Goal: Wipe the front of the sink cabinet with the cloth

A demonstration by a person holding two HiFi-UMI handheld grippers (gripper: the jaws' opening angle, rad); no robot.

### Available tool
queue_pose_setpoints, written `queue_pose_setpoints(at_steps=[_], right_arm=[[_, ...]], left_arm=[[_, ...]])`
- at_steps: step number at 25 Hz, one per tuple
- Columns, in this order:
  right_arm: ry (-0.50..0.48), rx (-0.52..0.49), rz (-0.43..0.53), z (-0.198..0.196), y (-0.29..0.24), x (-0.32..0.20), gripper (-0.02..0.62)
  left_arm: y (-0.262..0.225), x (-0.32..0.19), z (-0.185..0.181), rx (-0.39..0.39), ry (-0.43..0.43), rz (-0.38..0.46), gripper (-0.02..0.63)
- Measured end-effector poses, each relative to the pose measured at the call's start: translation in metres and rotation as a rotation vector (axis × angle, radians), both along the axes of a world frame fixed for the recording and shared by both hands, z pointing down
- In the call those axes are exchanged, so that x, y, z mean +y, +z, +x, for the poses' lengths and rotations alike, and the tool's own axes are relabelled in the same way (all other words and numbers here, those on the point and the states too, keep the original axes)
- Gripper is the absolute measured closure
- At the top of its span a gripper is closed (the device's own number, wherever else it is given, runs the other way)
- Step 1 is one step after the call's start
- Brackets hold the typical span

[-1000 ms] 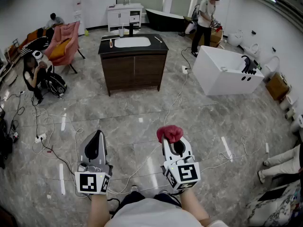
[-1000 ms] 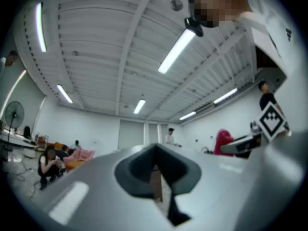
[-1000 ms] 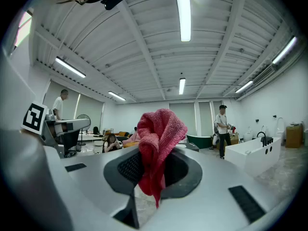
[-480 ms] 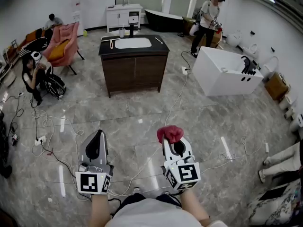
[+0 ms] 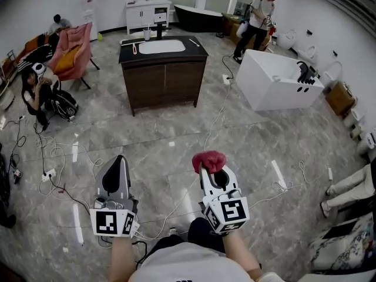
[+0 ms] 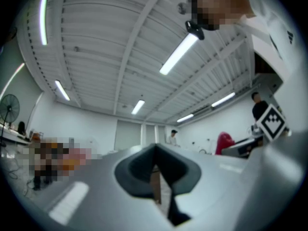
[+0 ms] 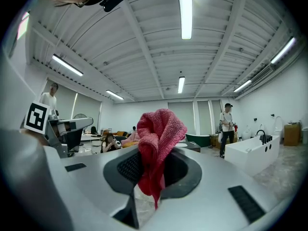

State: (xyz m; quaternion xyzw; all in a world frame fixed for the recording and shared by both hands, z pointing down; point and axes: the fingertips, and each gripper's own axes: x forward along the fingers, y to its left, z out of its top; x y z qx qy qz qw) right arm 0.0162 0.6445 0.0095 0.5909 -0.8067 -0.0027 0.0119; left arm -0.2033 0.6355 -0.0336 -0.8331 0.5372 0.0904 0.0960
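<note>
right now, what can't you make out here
Sink cabinet front, head view: too far and small to show dirt.
Small items on its top, head view: too small to name.
Cloth, right gripper view: lower end hidden between the right tongs.

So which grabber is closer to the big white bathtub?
Right. The right gripper, holding the red cloth, is across the floor from the bathtub, to its left; the left gripper is farther left.

Left claw (image 5: 119,158) closed, right claw (image 5: 210,171) clamped
</note>
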Motion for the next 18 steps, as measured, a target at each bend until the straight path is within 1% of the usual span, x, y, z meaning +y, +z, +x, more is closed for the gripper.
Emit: queue_pose_setpoints(at_steps=[3, 8, 13, 18], right_arm=[[0.012, 0.009, -0.005, 0.004, -0.002, -0.006, 0.518], [0.011, 0.009, -0.018, 0.01, 0.003, -0.024, 0.518], [-0.017, 0.007, -0.009, 0.013, 0.003, -0.067, 0.518], [-0.043, 0.006, -0.005, 0.022, 0.004, -0.116, 0.518]], left_arm=[[0.001, -0.01, 0.005, 0.02, 0.021, -0.013, 0.601], [0.001, -0.026, 0.014, 0.013, 0.038, -0.014, 0.601], [0.0, -0.064, 0.017, 0.008, 0.012, -0.008, 0.601], [-0.001, -0.11, 0.029, 0.009, -0.007, -0.001, 0.601]])
